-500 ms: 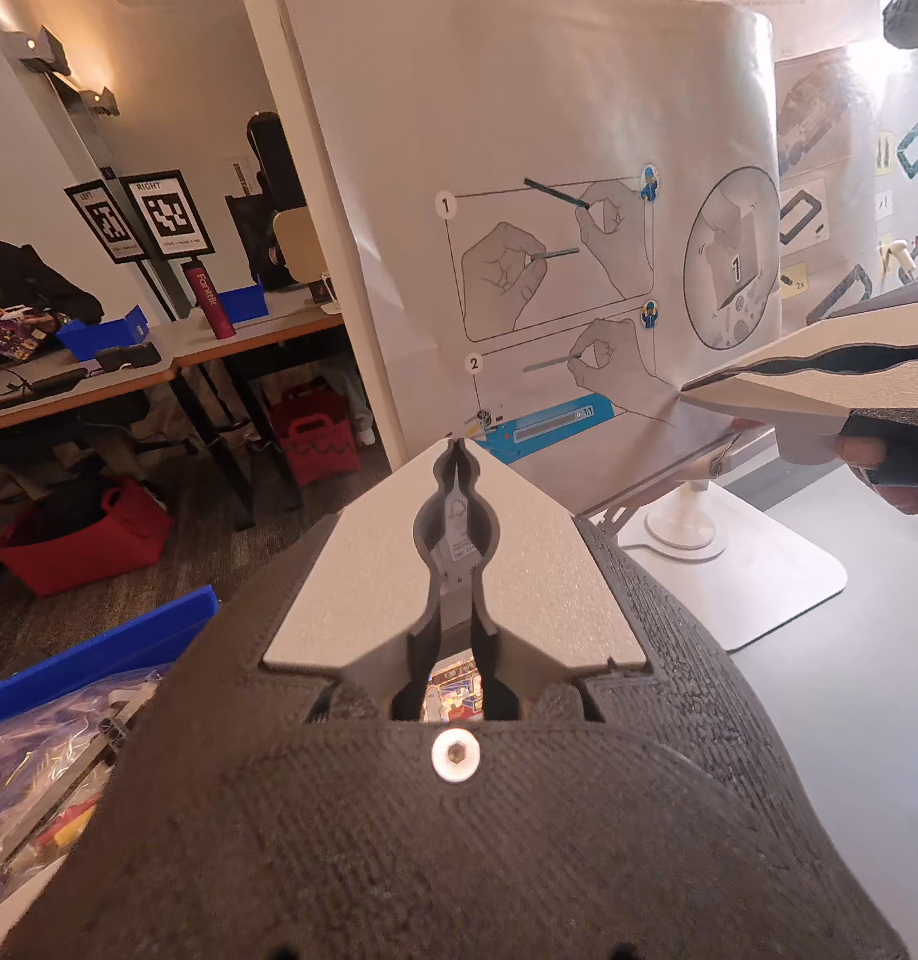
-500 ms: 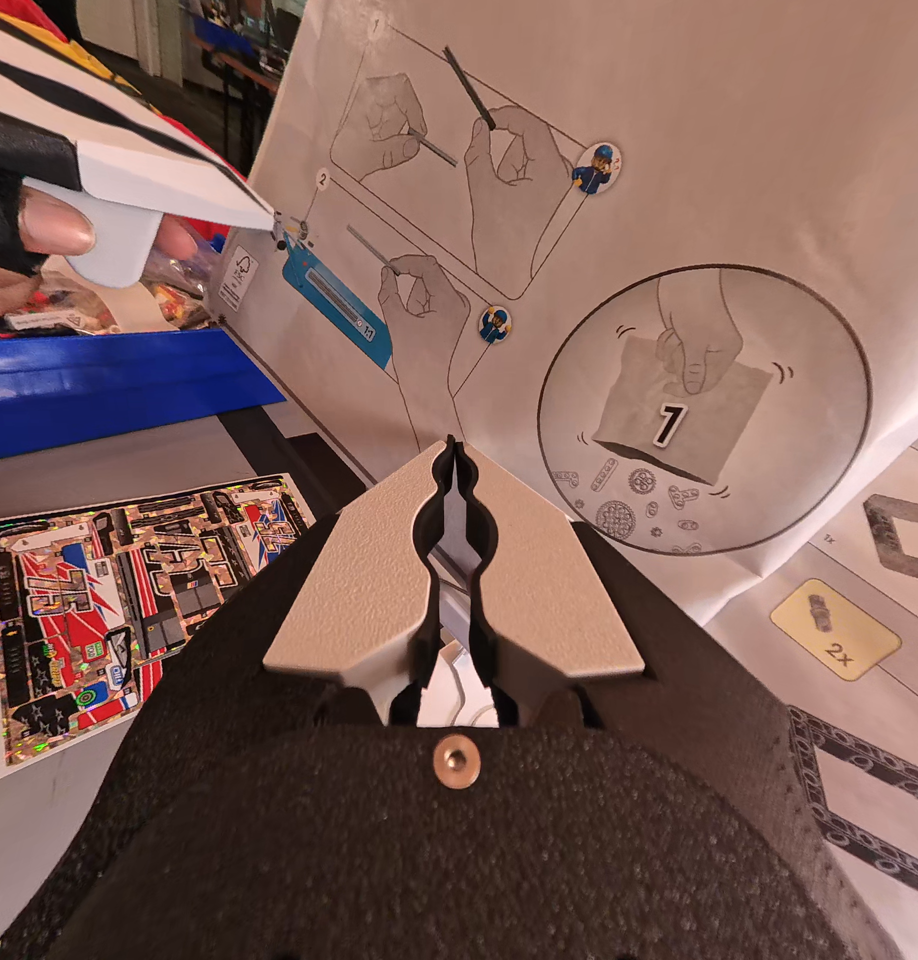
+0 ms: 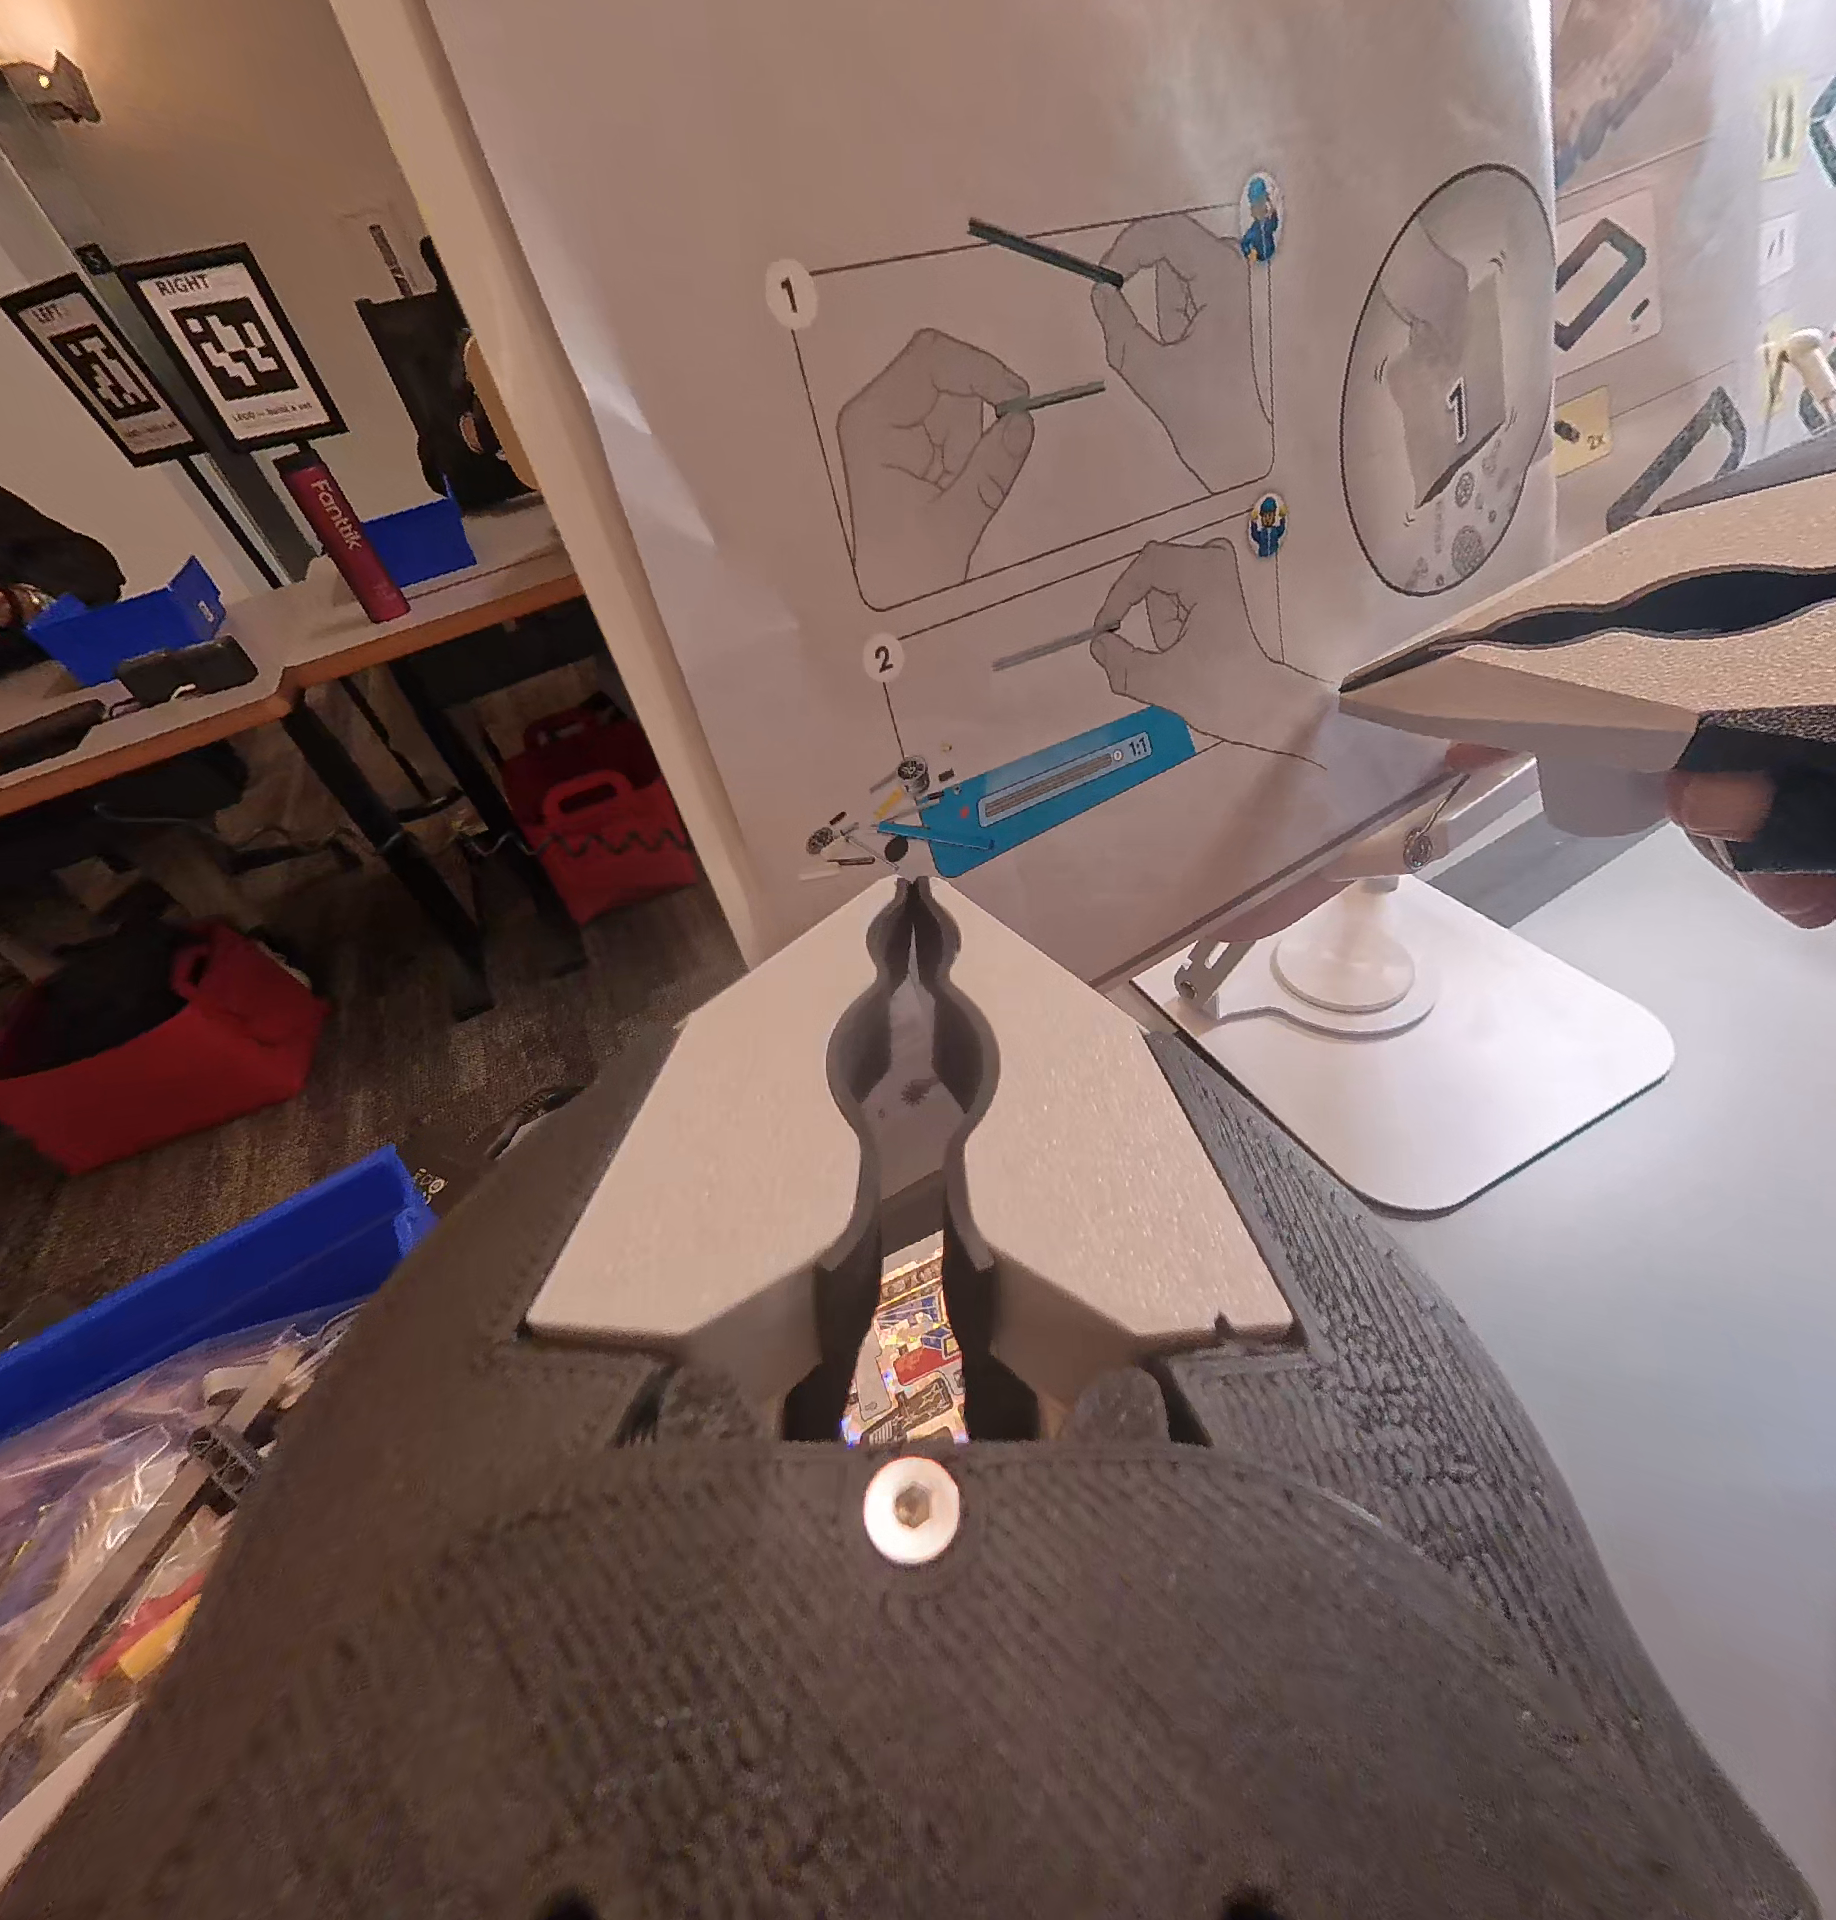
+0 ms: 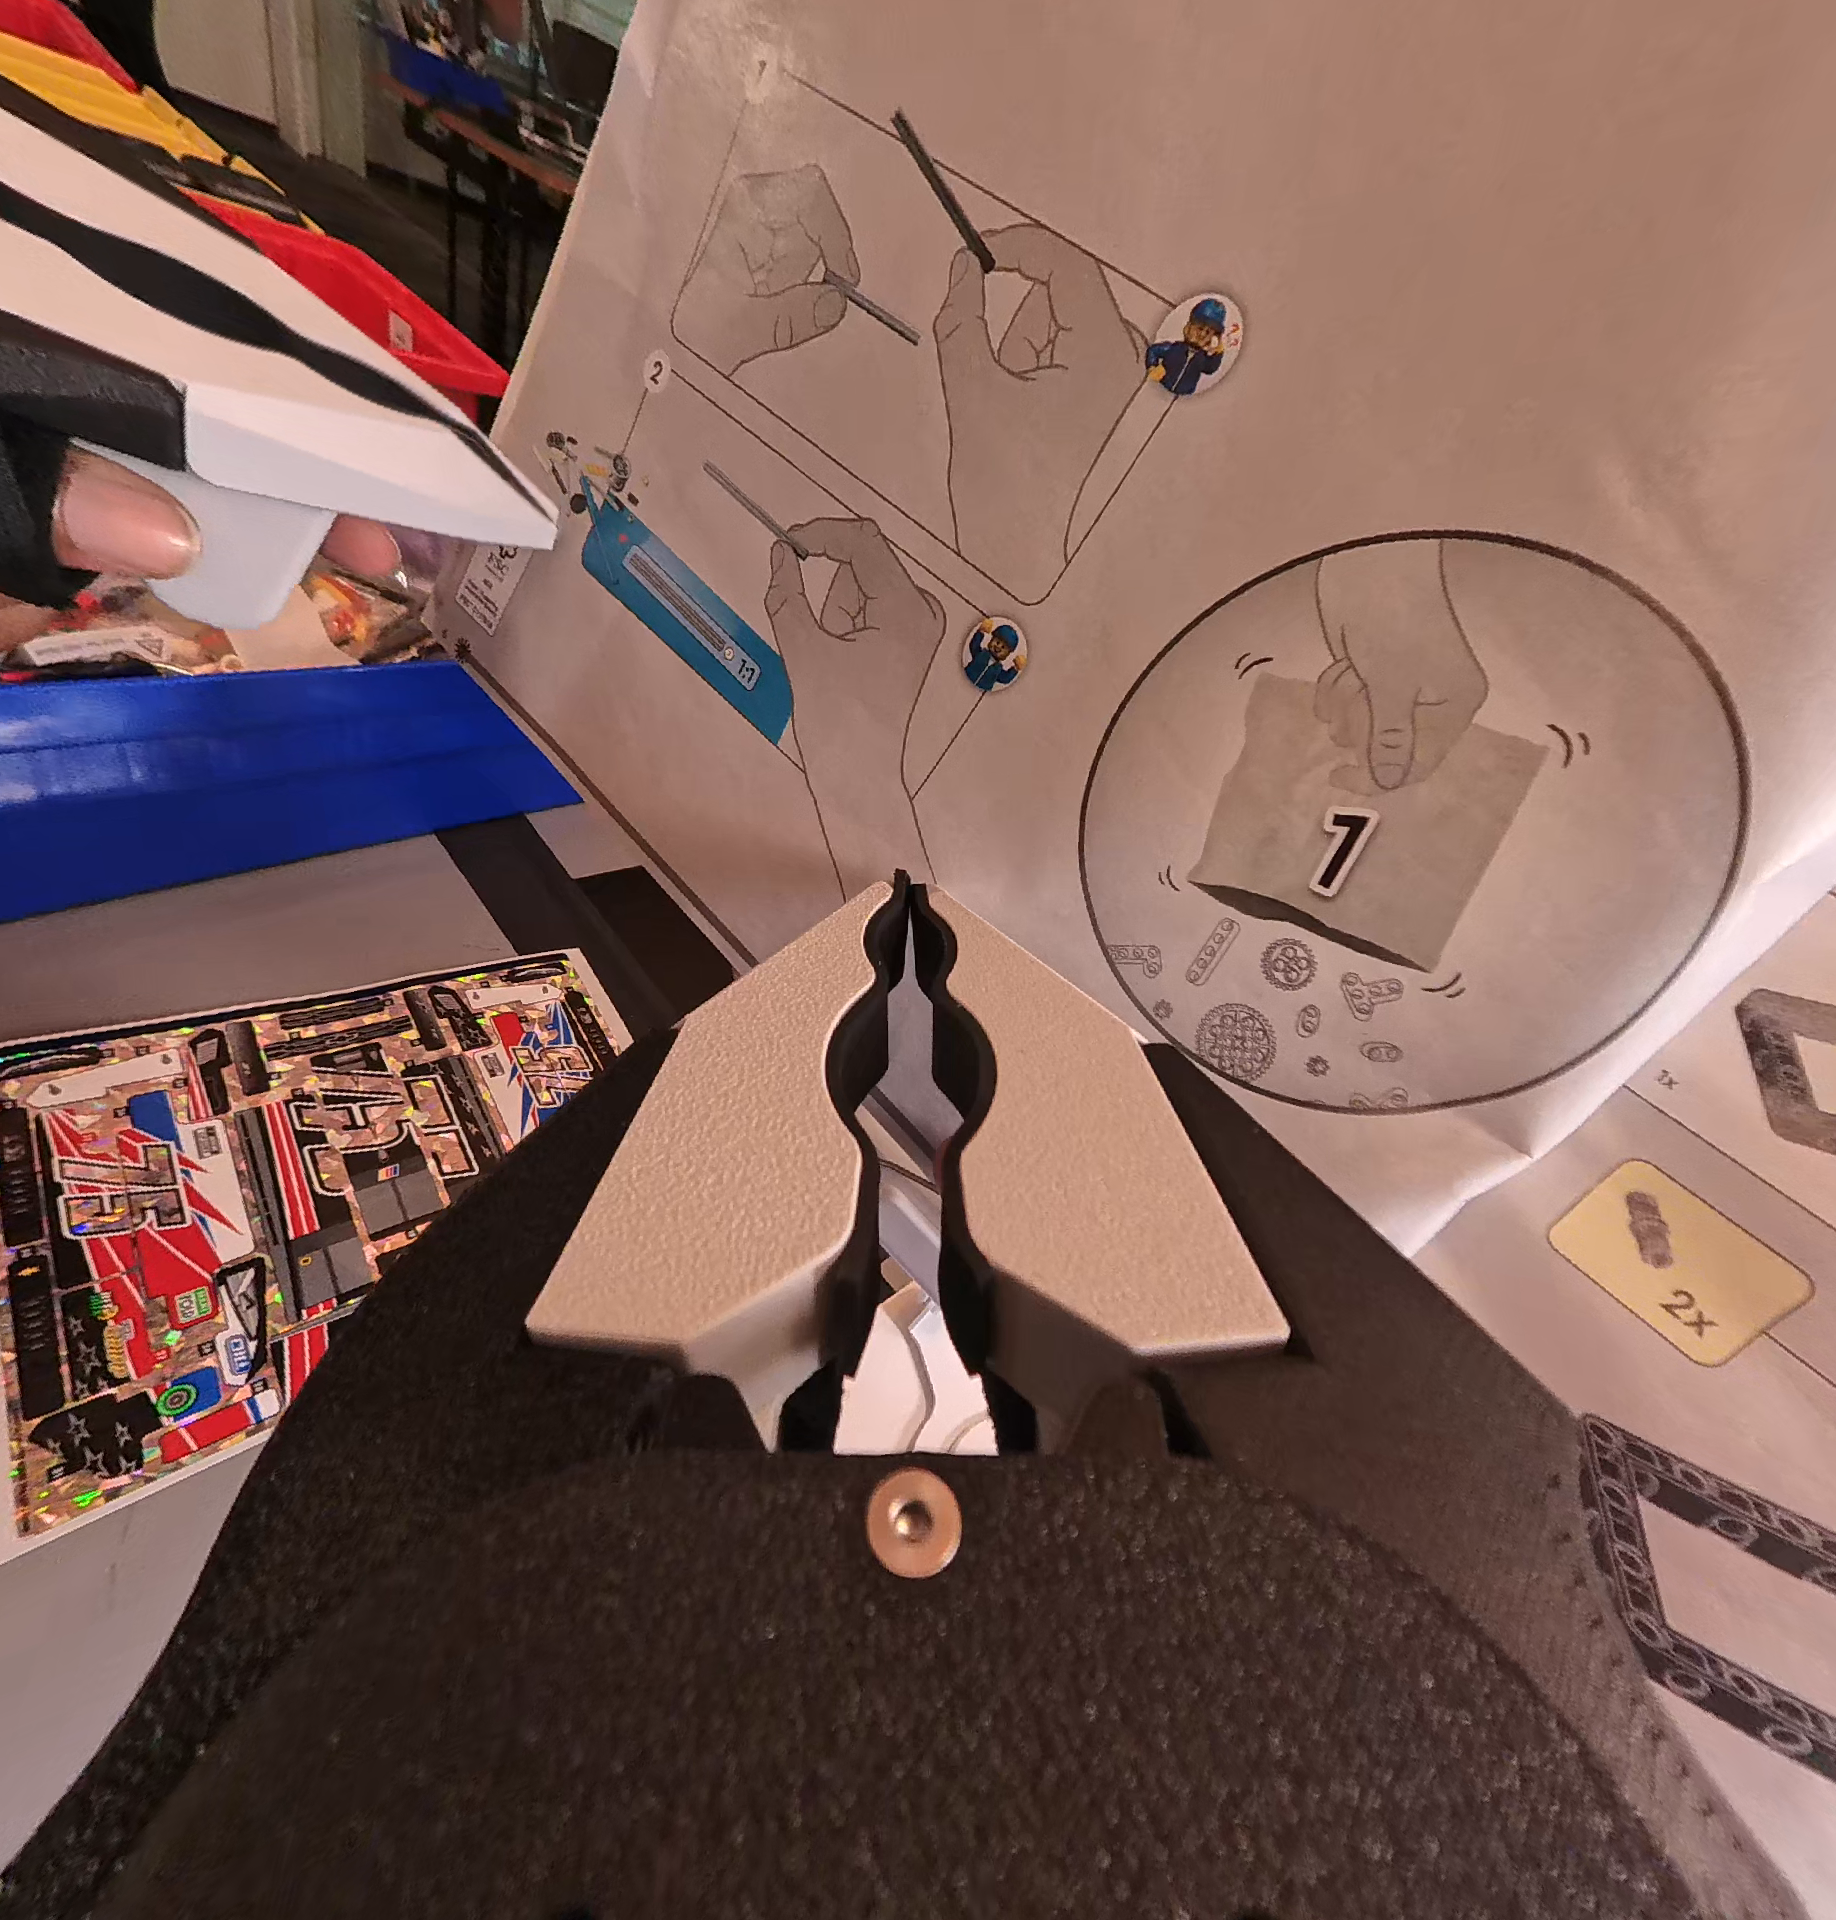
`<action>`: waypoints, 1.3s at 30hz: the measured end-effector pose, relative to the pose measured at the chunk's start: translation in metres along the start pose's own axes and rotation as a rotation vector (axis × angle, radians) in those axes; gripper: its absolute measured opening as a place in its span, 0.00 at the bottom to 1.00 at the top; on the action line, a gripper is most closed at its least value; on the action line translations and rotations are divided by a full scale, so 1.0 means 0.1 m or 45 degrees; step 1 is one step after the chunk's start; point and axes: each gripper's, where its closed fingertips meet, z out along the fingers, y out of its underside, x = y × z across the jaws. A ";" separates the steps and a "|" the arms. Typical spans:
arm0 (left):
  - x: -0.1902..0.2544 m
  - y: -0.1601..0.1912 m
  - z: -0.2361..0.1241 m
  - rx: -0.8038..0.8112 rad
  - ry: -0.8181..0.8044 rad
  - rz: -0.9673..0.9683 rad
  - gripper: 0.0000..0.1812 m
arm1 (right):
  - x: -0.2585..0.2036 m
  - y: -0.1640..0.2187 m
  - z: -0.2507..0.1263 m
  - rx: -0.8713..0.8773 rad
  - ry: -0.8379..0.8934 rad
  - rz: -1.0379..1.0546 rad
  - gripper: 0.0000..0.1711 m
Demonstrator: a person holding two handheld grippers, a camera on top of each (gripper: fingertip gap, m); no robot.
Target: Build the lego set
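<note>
we see a second desk [image 3: 415,639] at the left of the left wrist view, well apart from ours. near its back edge stand two black-framed marker signs [image 3: 230,358], with a dark red bottle [image 3: 345,535] leaning just beside their posts. a blue bin [image 3: 124,623] sits toward its left end, another blue bin [image 3: 420,540] near its right end, and a black device [image 3: 187,670] lies by the front edge. on the carpet [image 3: 301,1122] below rest two red bags, one [image 3: 145,1049] closer to us and one [image 3: 602,810] under the desk.
</note>
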 end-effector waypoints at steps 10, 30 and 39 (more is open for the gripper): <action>0.04 0.04 0.02 -0.030 0.028 0.010 0.00 | -0.01 0.00 0.01 -0.002 -0.001 0.003 0.00; -0.10 -0.08 -0.07 0.048 -0.064 -0.002 0.00 | -0.04 0.00 0.01 -0.003 -0.008 0.006 0.00; -0.13 -0.19 -0.13 0.112 -0.077 -0.022 0.00 | -0.05 0.01 0.02 -0.004 -0.011 0.010 0.00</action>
